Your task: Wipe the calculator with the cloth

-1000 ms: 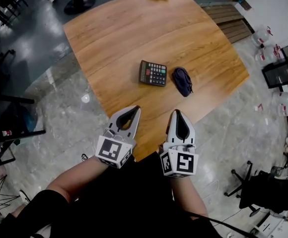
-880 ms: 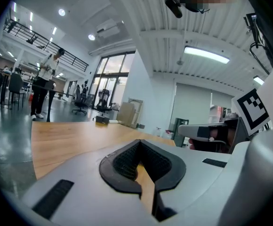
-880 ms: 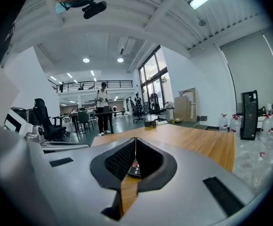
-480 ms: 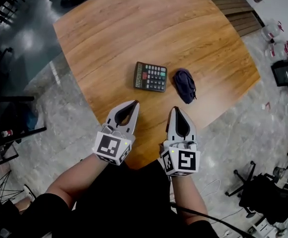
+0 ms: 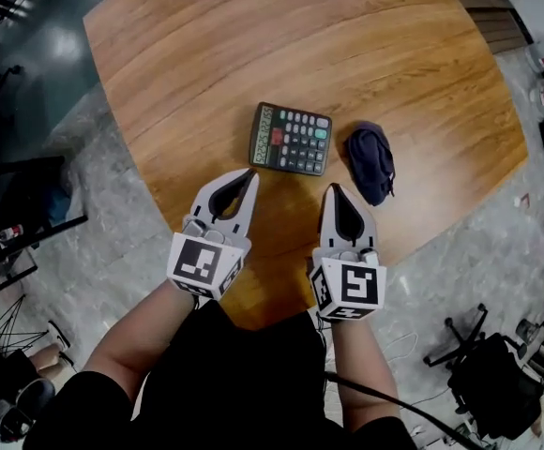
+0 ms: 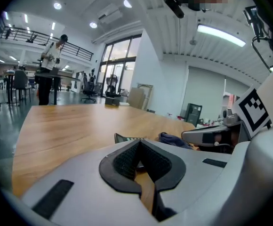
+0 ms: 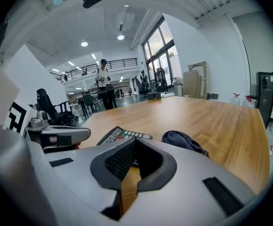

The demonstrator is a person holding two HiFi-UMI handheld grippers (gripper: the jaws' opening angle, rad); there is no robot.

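Observation:
A dark calculator (image 5: 291, 139) with a red display patch and one green key lies flat on the wooden table (image 5: 253, 36). A crumpled dark blue cloth (image 5: 372, 162) rests just right of it. My left gripper (image 5: 249, 173) hovers over the table's near edge, tip just short of the calculator's near left corner, jaws shut and empty. My right gripper (image 5: 332, 189) is shut too, holding nothing, between calculator and cloth on the near side. The calculator (image 7: 122, 136) and cloth (image 7: 183, 141) show beyond the right jaws; both the calculator (image 6: 127, 138) and cloth (image 6: 174, 140) show past the left.
The table stands on a glossy grey stone floor (image 5: 84, 214). Black chair frames (image 5: 19, 214) are at the left, an office chair (image 5: 488, 382) at the lower right. In the left gripper view a person (image 6: 49, 69) stands far back by another table.
Both grippers have dropped and come forward toward the calculator and cloth, which now sit closer to their tips. The jaws stayed shut throughout.

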